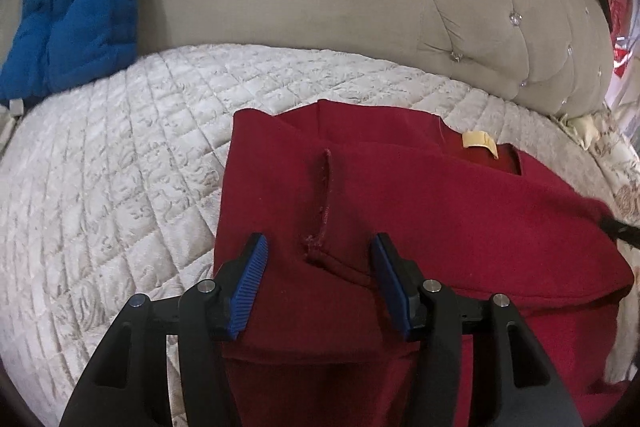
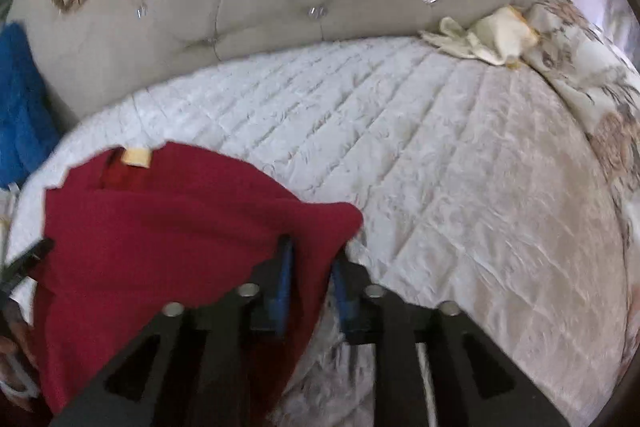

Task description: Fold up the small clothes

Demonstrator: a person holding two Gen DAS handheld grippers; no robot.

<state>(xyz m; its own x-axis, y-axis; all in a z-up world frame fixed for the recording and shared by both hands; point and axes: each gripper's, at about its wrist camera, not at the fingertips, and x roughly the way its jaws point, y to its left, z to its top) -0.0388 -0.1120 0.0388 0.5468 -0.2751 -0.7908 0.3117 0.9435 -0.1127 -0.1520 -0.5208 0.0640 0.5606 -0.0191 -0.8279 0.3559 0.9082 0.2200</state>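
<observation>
Left wrist view: we see the left gripper (image 1: 318,247) with jaws about half open, straddling the red garment (image 1: 400,211) without pinching it; the blue pads (image 1: 250,291) stand clear of the cloth on both sides of a raised seam (image 1: 325,195). The garment lies partly folded on the quilted bedspread (image 1: 120,167), tan label (image 1: 478,141) showing at the far edge. Risk here, we think: closing now could bunch the seam ridge and drag the top layer off square. Right wrist view, blurred: the right gripper (image 2: 310,251) has narrow jaws at the garment's right corner (image 2: 344,219); we cannot tell whether cloth is pinched between the pads. If the corner is only half caught, it may slip out mid-fold and the fold would flop open.
</observation>
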